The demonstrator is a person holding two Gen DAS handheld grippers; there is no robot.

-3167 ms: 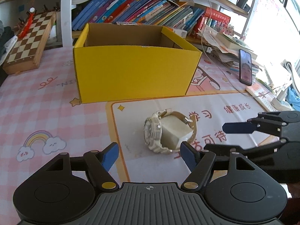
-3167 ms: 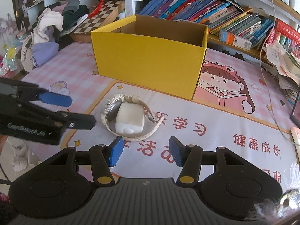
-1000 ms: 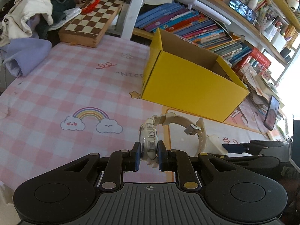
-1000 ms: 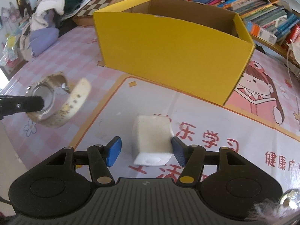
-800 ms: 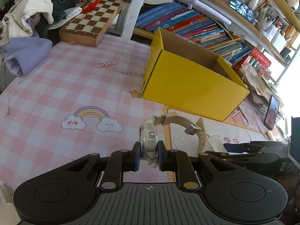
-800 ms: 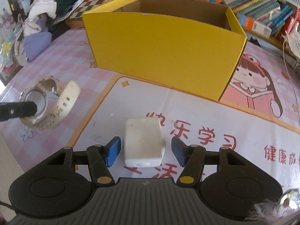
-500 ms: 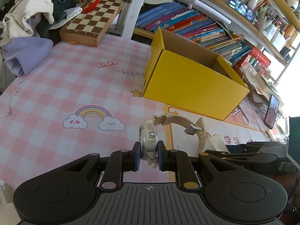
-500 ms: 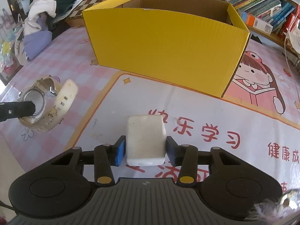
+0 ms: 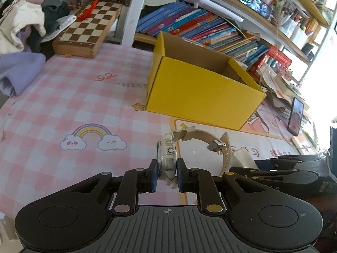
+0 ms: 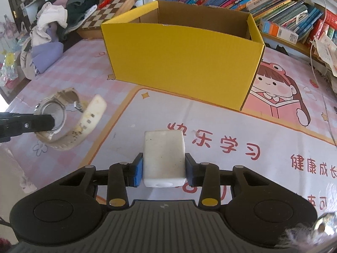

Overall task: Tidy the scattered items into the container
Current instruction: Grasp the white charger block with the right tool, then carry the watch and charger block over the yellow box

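Gripping a cream wristwatch (image 9: 167, 160) by its case, strap curling toward 2 o'clock, the left gripper (image 9: 166, 176) is closed; the right gripper (image 10: 163, 169) clamps a scuffed white block (image 10: 163, 158). Yellow box (image 10: 181, 63) at 12 o'clock.

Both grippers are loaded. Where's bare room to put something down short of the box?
The checked cloth between the chessboard, the clothes pile and the yellow box is bare. So is the white mat before the box. The right edge is crowded with papers and a phone.

Child's study room: bookshelves (image 9: 195, 27), chessboard (image 9: 90, 31).
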